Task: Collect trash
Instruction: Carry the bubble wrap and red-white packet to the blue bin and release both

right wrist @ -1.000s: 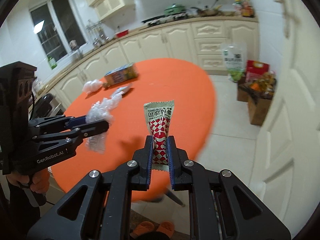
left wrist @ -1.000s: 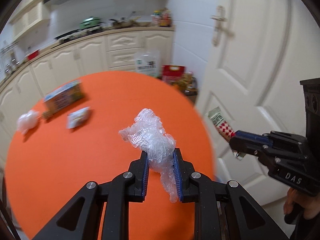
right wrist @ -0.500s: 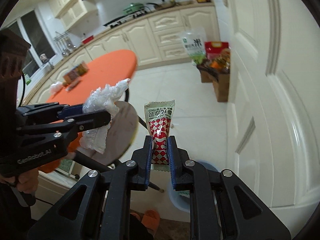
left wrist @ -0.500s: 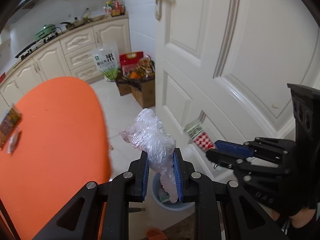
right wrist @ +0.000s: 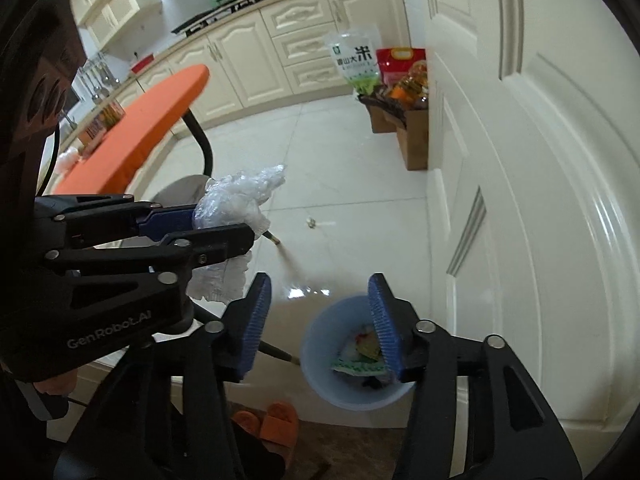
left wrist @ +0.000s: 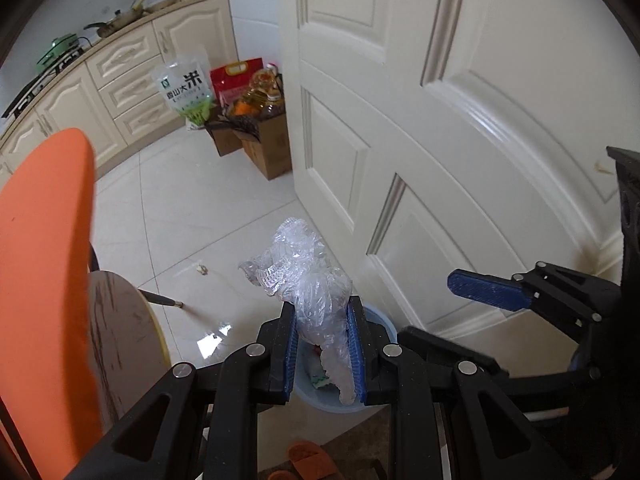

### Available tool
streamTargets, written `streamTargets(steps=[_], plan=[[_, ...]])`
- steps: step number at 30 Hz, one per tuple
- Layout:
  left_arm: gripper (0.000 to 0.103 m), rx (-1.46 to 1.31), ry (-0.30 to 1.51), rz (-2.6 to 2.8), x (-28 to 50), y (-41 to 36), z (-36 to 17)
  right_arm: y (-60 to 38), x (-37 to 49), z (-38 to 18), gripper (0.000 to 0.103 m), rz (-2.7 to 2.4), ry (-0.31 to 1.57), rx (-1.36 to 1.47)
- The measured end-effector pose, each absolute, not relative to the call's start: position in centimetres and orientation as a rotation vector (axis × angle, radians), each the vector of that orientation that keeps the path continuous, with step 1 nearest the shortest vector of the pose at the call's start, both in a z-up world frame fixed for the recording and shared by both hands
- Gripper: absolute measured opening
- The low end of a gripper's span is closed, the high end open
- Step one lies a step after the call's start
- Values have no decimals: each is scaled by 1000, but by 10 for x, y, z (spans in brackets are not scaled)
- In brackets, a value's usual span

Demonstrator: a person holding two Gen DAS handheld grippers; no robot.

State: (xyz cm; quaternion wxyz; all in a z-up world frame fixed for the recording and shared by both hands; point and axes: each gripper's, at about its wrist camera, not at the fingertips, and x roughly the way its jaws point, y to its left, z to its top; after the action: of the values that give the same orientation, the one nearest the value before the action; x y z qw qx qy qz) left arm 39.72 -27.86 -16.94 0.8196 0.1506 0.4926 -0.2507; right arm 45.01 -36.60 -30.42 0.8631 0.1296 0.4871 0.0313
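Right gripper (right wrist: 318, 322) opening, nothing between; left gripper (left wrist: 323, 346) pinching plastic wrap (left wrist: 308, 280) over bin (right wrist: 320, 344). Risk: wrap clinging, drifting past rim.

the white tiled floor (right wrist: 352, 208) carries a pale blue bin (right wrist: 320, 360) at lower centre beside the door, cardboard boxes (right wrist: 414, 136) at upper right, orange slippers (right wrist: 276, 424) at the bottom edge, and a small scrap (right wrist: 311, 222) mid-frame. the orange table (right wrist: 144, 128) at left bears a box (right wrist: 100, 122) and a white wad (right wrist: 66, 158).
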Motion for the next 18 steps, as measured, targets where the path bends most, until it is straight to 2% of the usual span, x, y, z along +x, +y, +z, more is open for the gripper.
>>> streamTargets(steps=[7, 14, 18], plan=[[26, 346, 1065, -542, 404, -293, -180, -372, 445, -306, 53, 34, 1042, 260], [49, 315, 1068, -526, 394, -276, -168, -374, 439, -296, 55, 18, 1030, 261], [51, 293, 1055, -517, 388, -269, -159, -368, 434, -283, 55, 14, 1014, 248]])
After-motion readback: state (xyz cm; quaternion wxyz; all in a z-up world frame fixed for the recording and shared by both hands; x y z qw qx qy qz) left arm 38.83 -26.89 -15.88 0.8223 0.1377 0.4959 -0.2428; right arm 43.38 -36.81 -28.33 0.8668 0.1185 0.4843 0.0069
